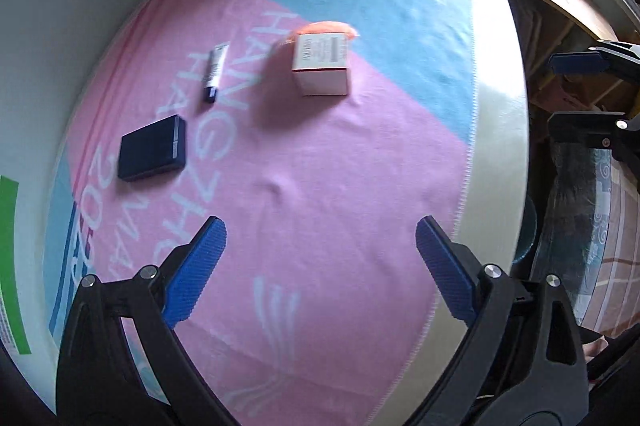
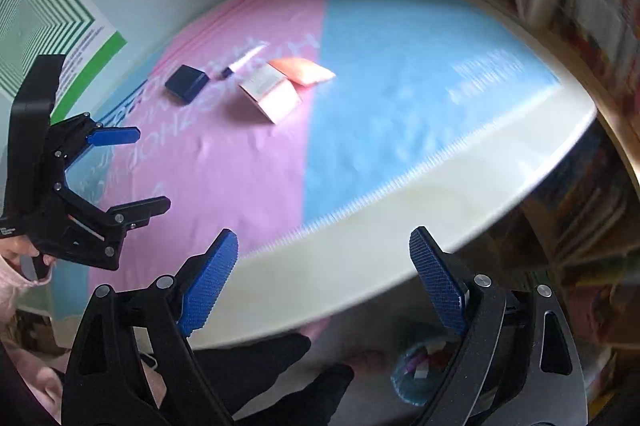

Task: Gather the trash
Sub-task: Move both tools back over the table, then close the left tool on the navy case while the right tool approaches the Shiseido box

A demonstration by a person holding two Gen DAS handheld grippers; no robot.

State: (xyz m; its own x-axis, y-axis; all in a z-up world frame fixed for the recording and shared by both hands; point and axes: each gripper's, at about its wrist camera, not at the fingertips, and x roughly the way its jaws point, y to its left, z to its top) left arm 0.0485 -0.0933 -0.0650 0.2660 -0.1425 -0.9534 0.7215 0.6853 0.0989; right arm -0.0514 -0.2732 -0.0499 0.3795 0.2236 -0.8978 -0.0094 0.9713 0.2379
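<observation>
Both blue-padded grippers, left [image 1: 320, 266] and right [image 2: 324, 278], hang spread wide and empty over a pink-and-blue cloth [image 1: 320, 166]. Farther off lie a white carton [image 1: 322, 64], orange packet [image 2: 304, 70], white tube [image 1: 214, 72] and navy box [image 1: 152, 148].

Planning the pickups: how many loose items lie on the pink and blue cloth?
4: a dark blue box at the left, a small tube beyond it, a white carton mid-cloth, and an orange packet behind the carton. None seems hidden.
</observation>
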